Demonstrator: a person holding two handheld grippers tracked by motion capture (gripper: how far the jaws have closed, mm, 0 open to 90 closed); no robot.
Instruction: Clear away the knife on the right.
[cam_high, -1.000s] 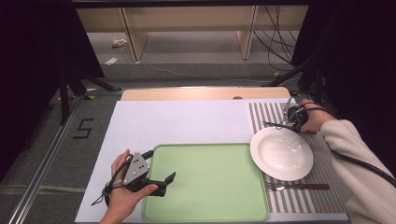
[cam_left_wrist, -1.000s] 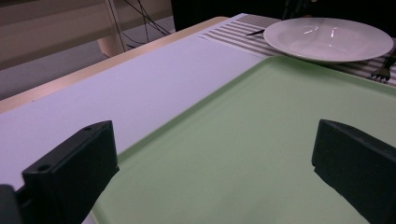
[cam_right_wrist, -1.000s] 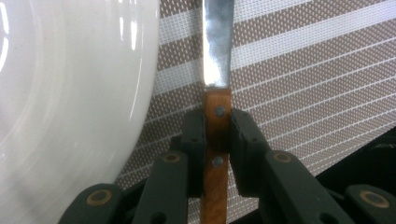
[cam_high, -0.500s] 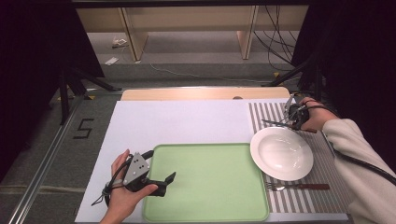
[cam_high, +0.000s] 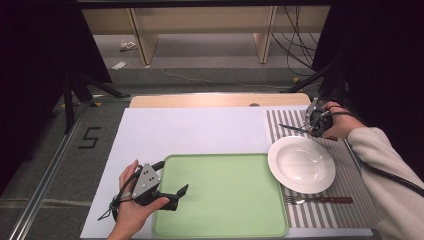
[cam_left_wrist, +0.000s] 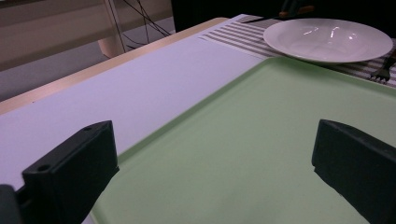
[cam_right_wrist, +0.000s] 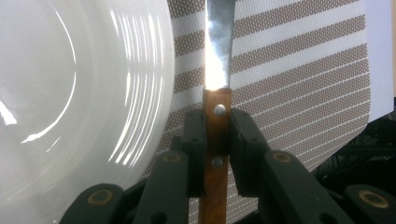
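My left gripper (cam_high: 172, 196) is black with a grey three-cornered plate marked by small dark holes, and a thin black cable loops beside the green tray (cam_high: 220, 165). My right gripper (cam_right_wrist: 217, 140) has black ribbed pads and brass-ringed screws; my right sleeve (cam_high: 395, 175) is pale grey.

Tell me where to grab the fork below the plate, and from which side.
Take the fork by its wooden handle, the end pointing away from the green tray. Come straight down, jaws across its width: it lies flat on the striped placemat, and that handle stands clear of the plate.
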